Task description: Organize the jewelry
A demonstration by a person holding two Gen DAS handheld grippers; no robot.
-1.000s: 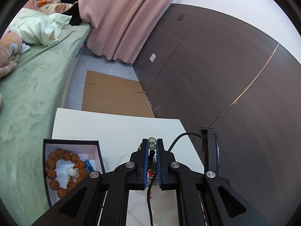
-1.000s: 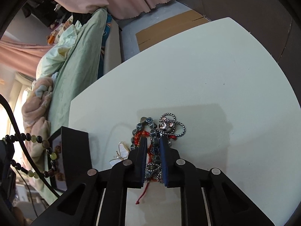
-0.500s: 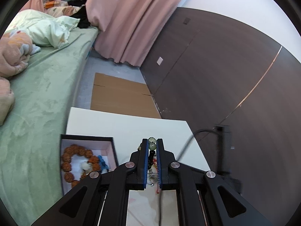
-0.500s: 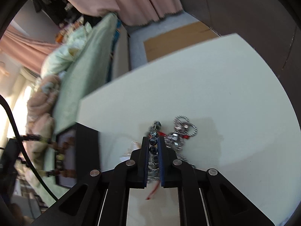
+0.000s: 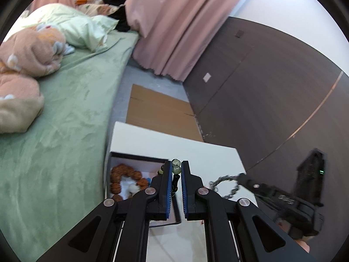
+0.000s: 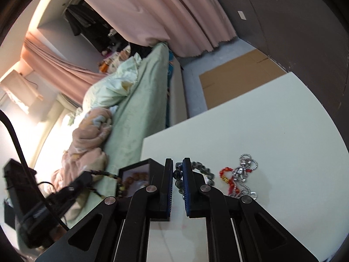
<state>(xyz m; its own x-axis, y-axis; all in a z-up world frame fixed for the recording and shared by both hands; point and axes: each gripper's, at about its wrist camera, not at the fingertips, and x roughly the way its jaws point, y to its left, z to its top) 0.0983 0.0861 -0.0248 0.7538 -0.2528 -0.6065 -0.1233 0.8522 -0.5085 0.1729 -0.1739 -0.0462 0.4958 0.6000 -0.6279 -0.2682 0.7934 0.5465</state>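
My left gripper (image 5: pixel 176 163) is shut on a bracelet of pale green and dark beads (image 5: pixel 176 169), held over the near right corner of a dark-rimmed box (image 5: pixel 139 157). Inside the box lies a brown bead bracelet (image 5: pixel 118 172). My right gripper (image 6: pixel 177 160) is shut on a dark grey bead bracelet (image 6: pixel 202 170), raised above the white table (image 6: pixel 261 120). In the left wrist view that right gripper (image 5: pixel 240 178) shows blurred at the right with the grey bracelet (image 5: pixel 224 185) hanging from it. A red cord (image 6: pixel 226 174) and a silver chain (image 6: pixel 245 171) lie on the table.
A bed with a green sheet (image 5: pixel 65 120) and pink bedding (image 5: pixel 24 61) runs along the table's left side. Flat cardboard (image 5: pixel 157 109) lies on the floor beyond the table. Pink curtains (image 5: pixel 174 32) and a dark wall (image 5: pixel 272 87) stand behind.
The right gripper has risen with the grey bead bracelet, leaving the red cord and silver chain on the table. The left gripper has moved toward the box, still holding its beads.
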